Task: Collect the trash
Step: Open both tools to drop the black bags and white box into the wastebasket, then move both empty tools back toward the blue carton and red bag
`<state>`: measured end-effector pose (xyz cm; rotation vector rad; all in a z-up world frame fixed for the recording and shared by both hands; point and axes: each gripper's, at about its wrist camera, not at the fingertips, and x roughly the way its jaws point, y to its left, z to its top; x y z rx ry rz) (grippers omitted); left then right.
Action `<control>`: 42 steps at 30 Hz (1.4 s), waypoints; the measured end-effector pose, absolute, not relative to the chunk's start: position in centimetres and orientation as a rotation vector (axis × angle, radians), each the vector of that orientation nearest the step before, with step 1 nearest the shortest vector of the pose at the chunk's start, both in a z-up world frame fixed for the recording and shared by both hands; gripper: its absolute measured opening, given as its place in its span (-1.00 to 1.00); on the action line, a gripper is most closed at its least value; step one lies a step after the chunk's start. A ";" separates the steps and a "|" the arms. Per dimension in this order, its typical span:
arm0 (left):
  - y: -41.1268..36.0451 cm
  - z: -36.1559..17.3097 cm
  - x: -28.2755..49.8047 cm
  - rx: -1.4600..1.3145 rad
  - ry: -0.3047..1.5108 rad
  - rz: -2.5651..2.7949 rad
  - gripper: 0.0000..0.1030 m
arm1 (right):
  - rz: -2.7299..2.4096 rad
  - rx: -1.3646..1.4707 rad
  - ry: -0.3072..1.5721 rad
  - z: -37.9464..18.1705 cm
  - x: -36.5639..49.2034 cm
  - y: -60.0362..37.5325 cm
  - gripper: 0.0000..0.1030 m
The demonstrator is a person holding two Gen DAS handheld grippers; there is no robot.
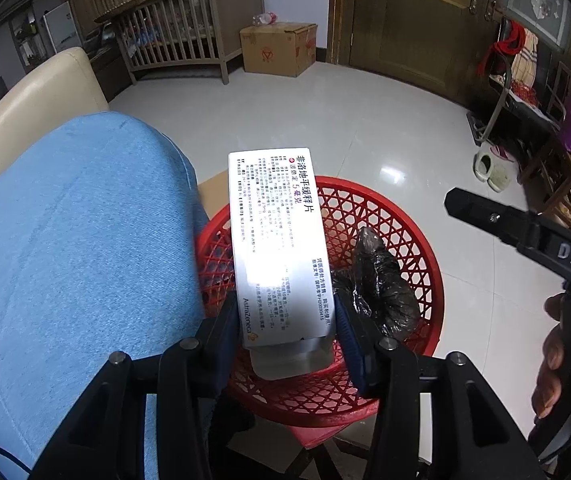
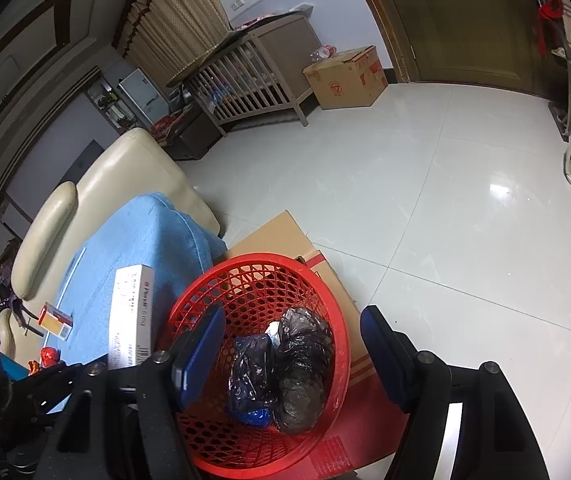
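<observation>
A white medicine box [image 1: 273,232] with printed text sticks forward out of my left gripper [image 1: 285,312], whose blue pads press on its near end. It hangs over the left rim of a red plastic basket [image 1: 405,220]. The right wrist view shows the same box [image 2: 131,316] at the basket's [image 2: 341,320] left edge. Crumpled black plastic bags [image 2: 301,368] and a dark blue bag [image 2: 253,364] lie in the basket. My right gripper [image 2: 289,320] stands open above the basket with nothing between its fingers; in the left wrist view it [image 1: 485,216] enters from the right, held by a hand.
The basket stands on flattened cardboard [image 2: 277,232] on the white tiled floor. Left of it, a blue cushion [image 1: 85,220] on a cream sofa carries a small orange box [image 2: 55,320] and a red wrapper [image 2: 49,356]. A cardboard box [image 1: 277,50], a crib and slippers [image 1: 489,168] lie farther off.
</observation>
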<state>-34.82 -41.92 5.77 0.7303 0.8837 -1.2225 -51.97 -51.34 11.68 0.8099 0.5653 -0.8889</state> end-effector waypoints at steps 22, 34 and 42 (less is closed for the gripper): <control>-37.8 7.4 -30.4 0.612 0.904 -1.146 0.34 | -0.808 0.736 0.625 13.2 -47.1 -49.3 0.44; -28.4 9.6 -21.8 0.390 0.913 -0.935 0.34 | -0.644 0.629 0.697 14.0 -39.1 -45.0 0.44; -20.3 8.6 -14.9 0.272 0.941 -0.707 0.42 | -0.525 0.574 0.752 13.6 -34.0 -41.9 0.44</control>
